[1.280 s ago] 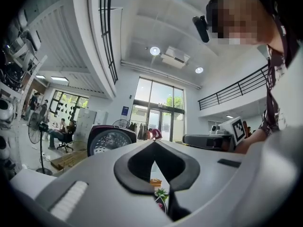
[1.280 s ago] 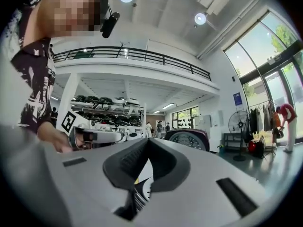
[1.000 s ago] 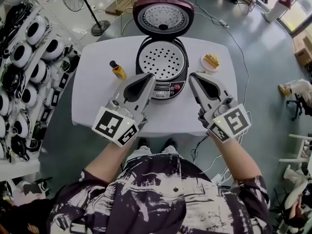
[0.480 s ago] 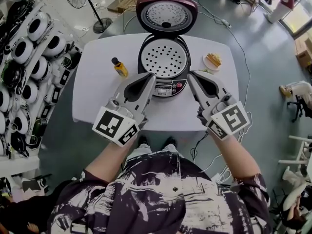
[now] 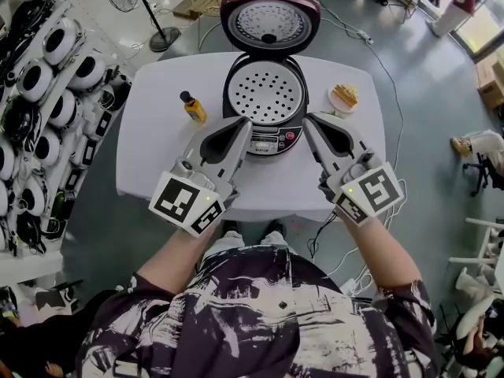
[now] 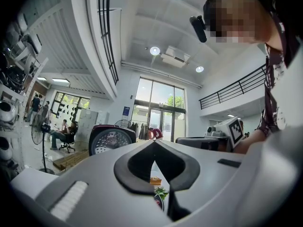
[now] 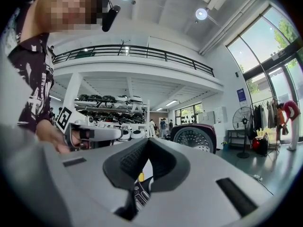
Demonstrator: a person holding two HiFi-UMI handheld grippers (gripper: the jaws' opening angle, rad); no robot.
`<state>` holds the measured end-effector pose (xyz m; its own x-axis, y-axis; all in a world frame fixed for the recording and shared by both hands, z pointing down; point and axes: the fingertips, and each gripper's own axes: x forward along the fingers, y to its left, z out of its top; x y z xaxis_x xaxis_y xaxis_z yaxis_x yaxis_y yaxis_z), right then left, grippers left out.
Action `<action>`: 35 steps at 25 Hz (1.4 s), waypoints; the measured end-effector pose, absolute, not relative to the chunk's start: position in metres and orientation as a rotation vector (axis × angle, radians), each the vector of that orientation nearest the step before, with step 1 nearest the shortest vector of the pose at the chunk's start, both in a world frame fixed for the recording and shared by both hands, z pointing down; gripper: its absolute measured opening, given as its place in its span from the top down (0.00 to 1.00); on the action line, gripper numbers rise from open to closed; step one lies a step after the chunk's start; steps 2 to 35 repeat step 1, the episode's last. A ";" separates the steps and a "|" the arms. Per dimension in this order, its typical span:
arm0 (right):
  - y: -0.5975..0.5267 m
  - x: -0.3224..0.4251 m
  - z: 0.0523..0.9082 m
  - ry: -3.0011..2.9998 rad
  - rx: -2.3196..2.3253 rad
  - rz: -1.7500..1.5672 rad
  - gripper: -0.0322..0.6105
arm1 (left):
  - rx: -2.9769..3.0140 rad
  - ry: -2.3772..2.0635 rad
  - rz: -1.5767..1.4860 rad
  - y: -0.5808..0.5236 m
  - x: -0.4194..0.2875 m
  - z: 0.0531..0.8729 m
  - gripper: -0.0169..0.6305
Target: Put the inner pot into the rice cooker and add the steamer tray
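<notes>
Both sets of tongs are shut and empty, held level over the near half of the worktop [image 5: 157, 156]. The left tongs [image 5: 246, 123] and the right tongs [image 5: 309, 121] each show pads meeting at the tip, with nothing between them.

The cooker [image 5: 264, 142] stands just beyond the two tips, in the gap between them, with its lid [image 5: 270, 22] swung up on the far side. The steamer tray [image 5: 264, 93] already sits in its mouth, flat and level, so the pot is probably underneath it (the tray hides it, so I cannot confirm that).

The tray looks like a thin perforated disc, which should be stiff and light. It is likely smooth enough to slip from a flat pinch. The sensible hold is on its rim, at the edge nearest the tips. A pinch through the holes would be poor. The pot, if it had to be lifted, would be heavier and would also be taken at its rim.

Count:
- one cooker
- one tray
- one bottle [image 5: 192, 109], beyond and left of the left tongs
- one small plate [image 5: 335, 107] with food, just beyond the right tongs and a little to their right
- two sets of tongs
</notes>
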<state>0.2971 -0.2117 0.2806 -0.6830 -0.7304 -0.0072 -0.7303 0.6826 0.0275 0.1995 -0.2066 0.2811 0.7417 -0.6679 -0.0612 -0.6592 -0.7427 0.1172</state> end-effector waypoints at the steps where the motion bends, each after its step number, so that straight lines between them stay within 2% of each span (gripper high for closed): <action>1: -0.212 0.297 0.281 -2.876 1.250 -0.043 0.96 | 2.850 -1.087 -0.151 -0.207 0.199 0.282 0.97; 35: -0.212 0.297 0.281 -2.876 1.250 -0.043 0.96 | 2.850 -1.087 -0.151 -0.207 0.199 0.282 0.97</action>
